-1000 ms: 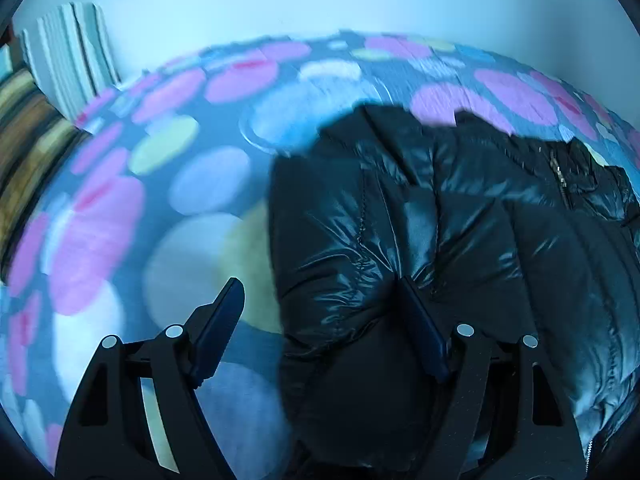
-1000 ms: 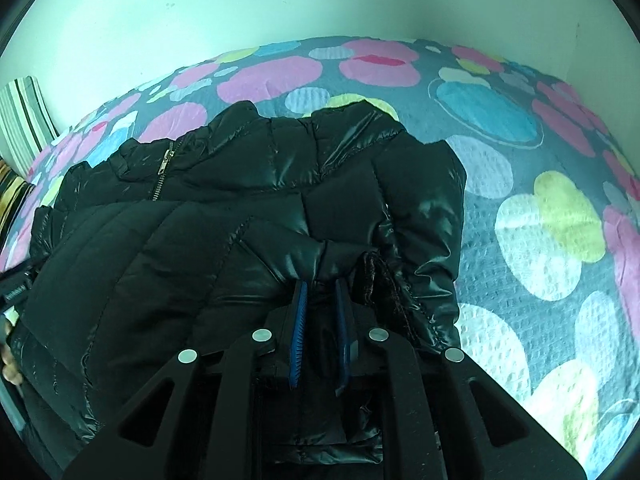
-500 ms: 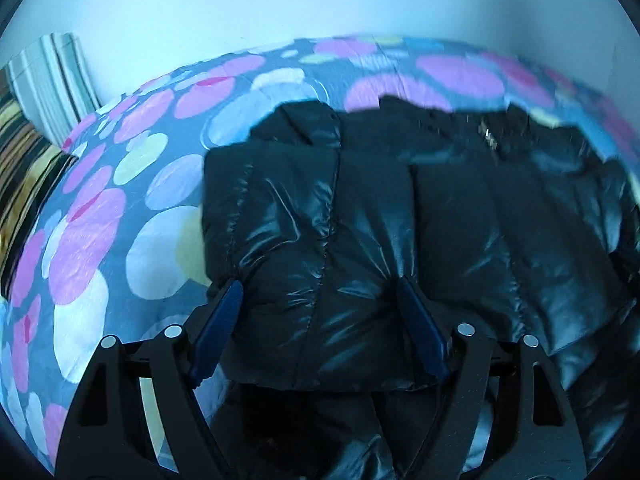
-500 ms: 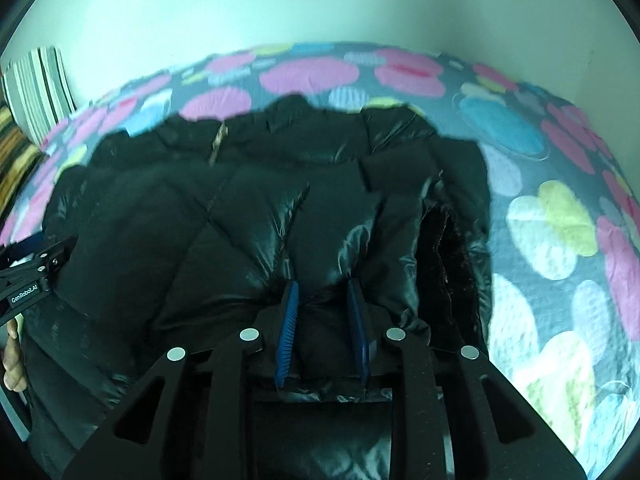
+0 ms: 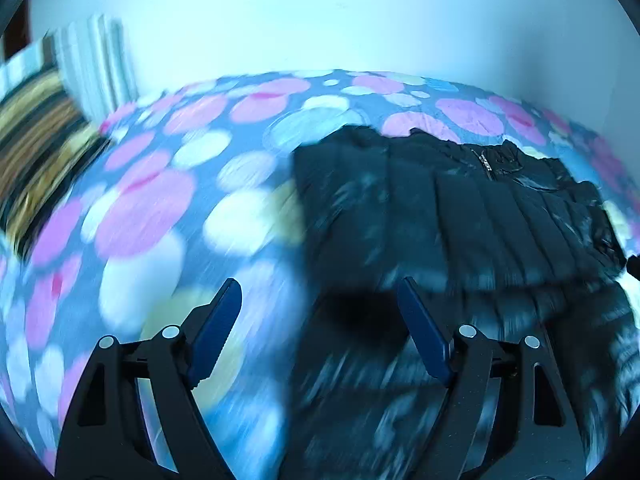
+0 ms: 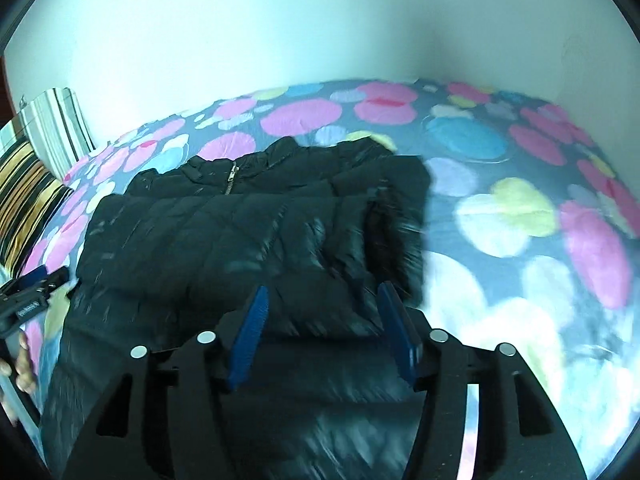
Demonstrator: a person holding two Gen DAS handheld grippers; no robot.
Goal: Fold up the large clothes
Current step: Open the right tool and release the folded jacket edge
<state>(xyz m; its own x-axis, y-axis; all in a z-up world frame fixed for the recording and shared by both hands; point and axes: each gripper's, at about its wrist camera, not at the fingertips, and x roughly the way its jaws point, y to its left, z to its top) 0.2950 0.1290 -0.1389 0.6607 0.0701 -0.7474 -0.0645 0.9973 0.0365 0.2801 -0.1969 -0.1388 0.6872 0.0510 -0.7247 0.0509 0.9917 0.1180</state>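
A shiny black puffer jacket (image 6: 224,236) lies on the spotted bedspread (image 6: 520,216), its lower part folded up over its body and its zipper (image 6: 230,178) near the collar. My right gripper (image 6: 322,300) hovers above the folded edge with its jaws opening; the blue pads (image 6: 394,320) press on nothing. In the left wrist view the jacket (image 5: 460,216) fills the right side. My left gripper (image 5: 318,294) stands open over the jacket's left edge, with nothing between its fingers. That gripper also shows at the left edge of the right wrist view (image 6: 30,296), with a person's fingers below.
Striped pillows (image 6: 36,184) lean at the bed's far left corner against the pale wall (image 6: 280,32). The same pillows (image 5: 44,128) appear blurred in the left wrist view. Bedspread (image 5: 160,208) stretches left and right of the jacket.
My right gripper let go of the jacket fold and its jaws spread wide. Both grippers pulled back and up from the jacket, which now lies farther off and flatter.
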